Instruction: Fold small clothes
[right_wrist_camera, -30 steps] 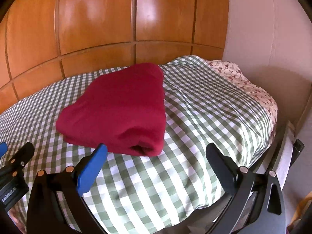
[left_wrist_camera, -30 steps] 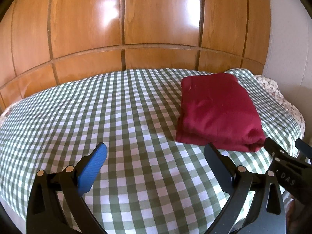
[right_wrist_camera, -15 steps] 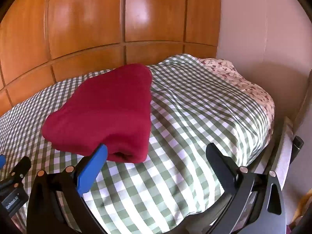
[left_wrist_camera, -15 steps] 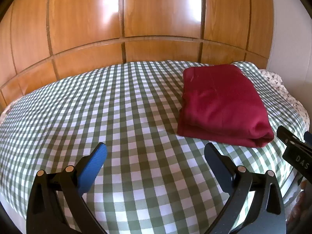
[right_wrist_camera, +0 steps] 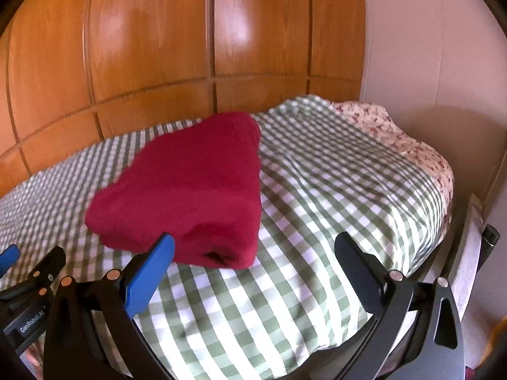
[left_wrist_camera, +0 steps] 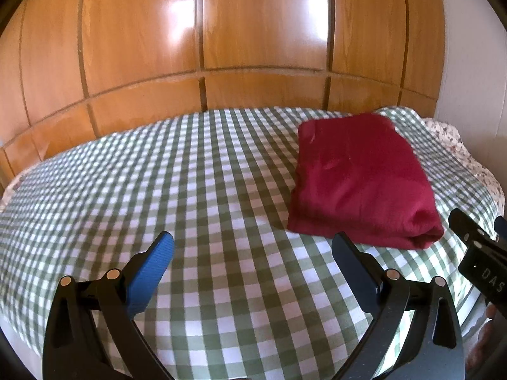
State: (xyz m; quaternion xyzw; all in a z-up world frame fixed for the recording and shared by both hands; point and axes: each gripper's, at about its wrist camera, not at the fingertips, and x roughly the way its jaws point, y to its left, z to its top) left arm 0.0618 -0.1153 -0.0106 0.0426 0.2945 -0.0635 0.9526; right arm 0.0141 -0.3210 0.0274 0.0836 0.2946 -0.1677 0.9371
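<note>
Bed covered by a green-and-white checked sheet, backed by glossy wooden wall panels. A folded dark red garment lies flat on the sheet, toward the 2 o'clock part of the left wrist view and at about 10 o'clock of centre in the right wrist view; its rolled fold edge faces the cameras. Left claw: its 2 fingers spread wide, nothing between them, hovering above bare sheet to the left of the garment. Right claw: likewise spread and empty, its blue-padded finger overlapping the garment's near edge in view; contact cannot be judged. A floral-print fabric shows at the bed's far right edge, beside a pale wall.
</note>
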